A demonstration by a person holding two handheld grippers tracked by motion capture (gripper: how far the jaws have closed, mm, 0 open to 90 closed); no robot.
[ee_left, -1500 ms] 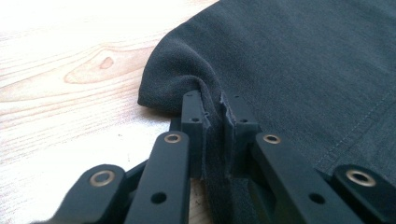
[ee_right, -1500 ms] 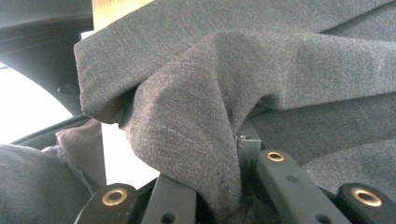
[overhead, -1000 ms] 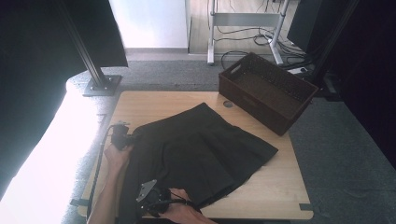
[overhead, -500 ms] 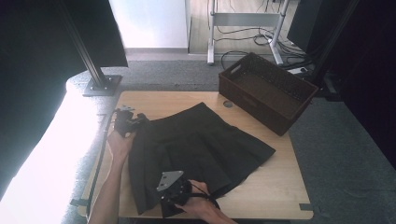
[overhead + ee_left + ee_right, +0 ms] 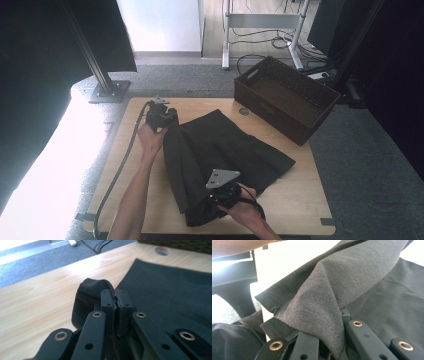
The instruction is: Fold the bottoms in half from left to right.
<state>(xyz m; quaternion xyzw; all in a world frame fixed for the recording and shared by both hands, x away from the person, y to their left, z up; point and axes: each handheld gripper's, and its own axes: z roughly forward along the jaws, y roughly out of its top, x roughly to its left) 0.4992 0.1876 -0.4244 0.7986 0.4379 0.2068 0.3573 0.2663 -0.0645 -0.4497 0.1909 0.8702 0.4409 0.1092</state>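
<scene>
A black pleated skirt (image 5: pixel 225 160) is spread across the middle of the light wooden table (image 5: pixel 300 210), its left part folded over onto the rest. The left gripper (image 5: pixel 161 117) is seen near the table's far-left corner in the high view, with its jaws pressed together on a rolled bit of the skirt's edge (image 5: pixel 92 287). The right gripper (image 5: pixel 222 192) is held near the front edge, topped by its grey three-cornered plate; its jaws are closed on a lifted fold of the fabric (image 5: pixel 322 310), whose stitched hem is draped over them in the right gripper view.

Bare wood is left along the table's left side, along the front right and in a strip behind the skirt. A round hole (image 5: pixel 244 111) is set in the tabletop just beside the basket. The left gripper's cable (image 5: pixel 120 170) is trailed down the left edge.

A dark woven basket (image 5: pixel 287 97) is placed at the far-right corner, overhanging the edge; nothing can be made out inside it. No legible writing or brand can be found on anything. Grey carpet (image 5: pixel 360 165) is seen around the table.
</scene>
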